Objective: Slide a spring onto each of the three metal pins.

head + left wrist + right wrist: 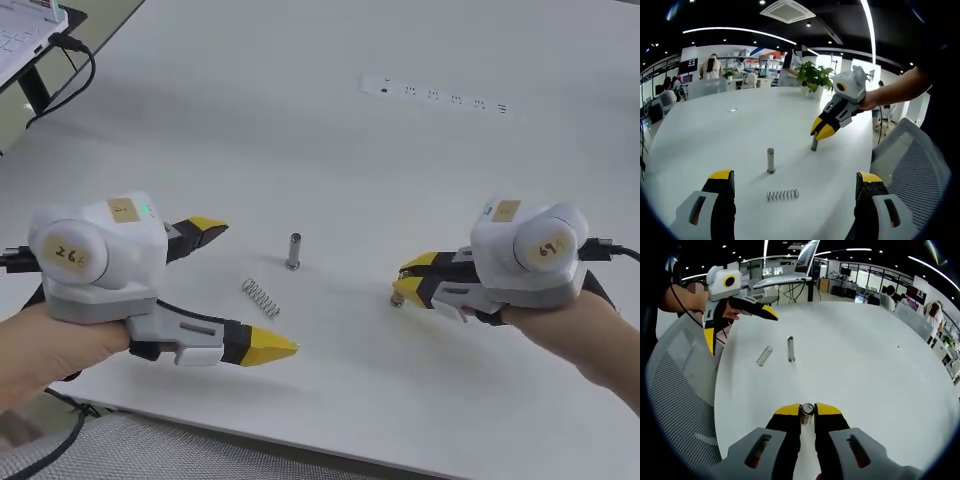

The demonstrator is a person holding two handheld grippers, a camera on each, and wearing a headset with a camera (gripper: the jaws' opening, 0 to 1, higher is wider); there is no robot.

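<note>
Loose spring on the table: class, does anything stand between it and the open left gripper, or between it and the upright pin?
Nothing visible does. The spring lies on bare table ahead of the open left gripper, the upright pin just beyond. The right gripper, shut on another pin, is off to one side.

One pin sleeved, one bare, one coil loose on the white surface [420,170].
The bare metal pin [294,250] stands upright mid-surface; near it, not touching, the loose spring [260,297] lies on its side. Well apart to the right, the second pin [807,410] stands upright with a sleeved spring [814,145] around it, pinched between the jaws of the right gripper [403,283].
</note>
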